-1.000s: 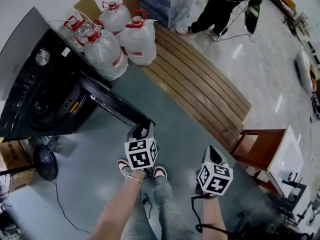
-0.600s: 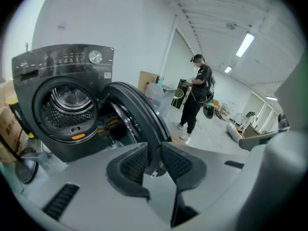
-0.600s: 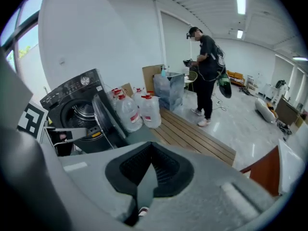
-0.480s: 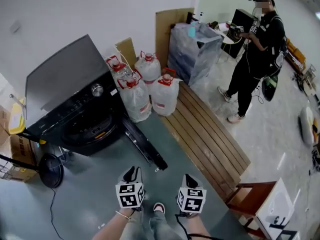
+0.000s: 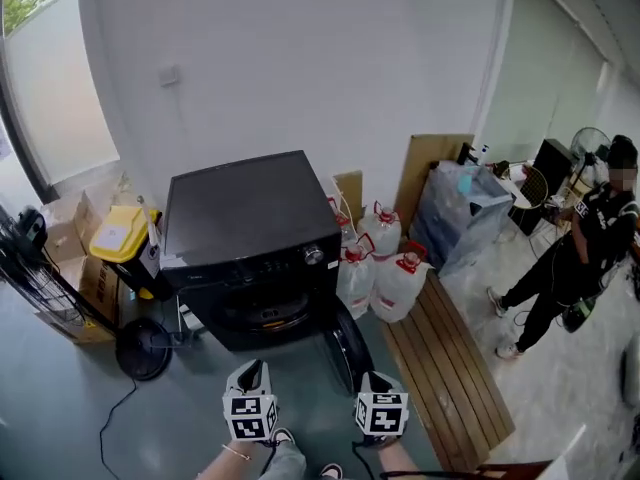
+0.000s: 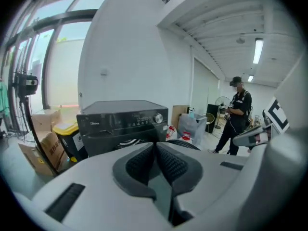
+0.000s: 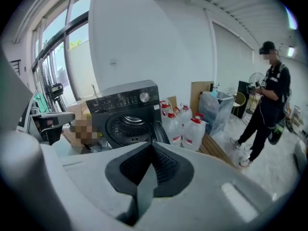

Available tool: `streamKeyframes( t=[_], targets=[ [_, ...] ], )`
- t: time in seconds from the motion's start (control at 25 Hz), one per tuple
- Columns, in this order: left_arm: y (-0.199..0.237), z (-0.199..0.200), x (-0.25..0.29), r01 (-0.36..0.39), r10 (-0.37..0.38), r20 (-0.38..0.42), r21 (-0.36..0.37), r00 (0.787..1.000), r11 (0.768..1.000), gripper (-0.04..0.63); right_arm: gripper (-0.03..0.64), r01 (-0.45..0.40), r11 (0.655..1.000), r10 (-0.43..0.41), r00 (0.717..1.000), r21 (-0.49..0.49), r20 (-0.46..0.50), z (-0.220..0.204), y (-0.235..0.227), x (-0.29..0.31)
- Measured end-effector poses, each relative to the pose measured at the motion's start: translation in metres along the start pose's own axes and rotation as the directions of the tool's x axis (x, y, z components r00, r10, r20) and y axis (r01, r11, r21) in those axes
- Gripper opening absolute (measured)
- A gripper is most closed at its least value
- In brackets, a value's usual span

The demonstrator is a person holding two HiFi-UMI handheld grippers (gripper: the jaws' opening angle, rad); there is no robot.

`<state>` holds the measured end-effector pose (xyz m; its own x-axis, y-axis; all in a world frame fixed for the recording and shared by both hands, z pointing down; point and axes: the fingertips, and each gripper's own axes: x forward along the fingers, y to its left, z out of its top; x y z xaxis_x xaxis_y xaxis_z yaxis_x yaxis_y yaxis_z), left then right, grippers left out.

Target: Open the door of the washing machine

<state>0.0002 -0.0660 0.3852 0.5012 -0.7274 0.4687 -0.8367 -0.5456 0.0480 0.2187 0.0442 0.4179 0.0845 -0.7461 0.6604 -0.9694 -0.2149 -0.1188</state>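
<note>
My L gripper (image 5: 250, 376) has just been closing; its jaws are now pressed together w/ nothing btwn them. R gripper (image 5: 378, 383) jaws are together too, empty. Both hang in front of the black washing machine (image 5: 250, 238), apart from it. Its door (image 5: 345, 346) stands swung open at the right of the drum opening (image 7: 127, 128), prob. hinged there, but it's edge-on and hard to tell. Water jugs (image 5: 385, 268) sit just right of the machine.

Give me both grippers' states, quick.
Left gripper: jaws have just been closing, now together, nothing between them.
Right gripper: shut, empty.
</note>
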Motion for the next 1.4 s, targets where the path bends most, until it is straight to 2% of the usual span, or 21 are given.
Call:
streamKeyframes(
  t=[0.2, 0.4, 0.68, 1.16, 1.4],
  targets=[
    [0.059, 0.044, -0.015, -0.021, 0.023, 0.1, -0.021, 0.995, 1.0, 0.009, 0.005, -0.038, 0.994, 0.049, 0.993, -0.104, 0.105, 0.083, 0.05, 0.004],
    [0.116, 0.084, -0.022, -0.036, 0.044, 0.157, -0.052, 0.987, 0.998, 0.005, 0.005, -0.019, 0.996, 0.036, 0.981, -0.091, 0.19, 0.142, 0.079, 0.012],
    [0.175, 0.089, -0.022, -0.093, 0.108, 0.147, -0.106, 0.983, 0.99, 0.005, 0.006, -0.021, 0.995, 0.038, 0.984, -0.096, 0.173, 0.161, 0.105, 0.035],
    [0.18, 0.087, -0.011, -0.121, 0.138, 0.128, -0.133, 0.982, 0.984, 0.005, 0.005, -0.022, 0.986, 0.049, 0.985, -0.164, 0.166, 0.182, 0.112, 0.049],
    [0.178, 0.086, -0.007, -0.139, 0.156, 0.119, -0.137, 0.981, 0.981, 0.005, 0.005, -0.03, 0.987, 0.057, 0.984, -0.16, 0.168, 0.187, 0.104, 0.053]
  ],
)
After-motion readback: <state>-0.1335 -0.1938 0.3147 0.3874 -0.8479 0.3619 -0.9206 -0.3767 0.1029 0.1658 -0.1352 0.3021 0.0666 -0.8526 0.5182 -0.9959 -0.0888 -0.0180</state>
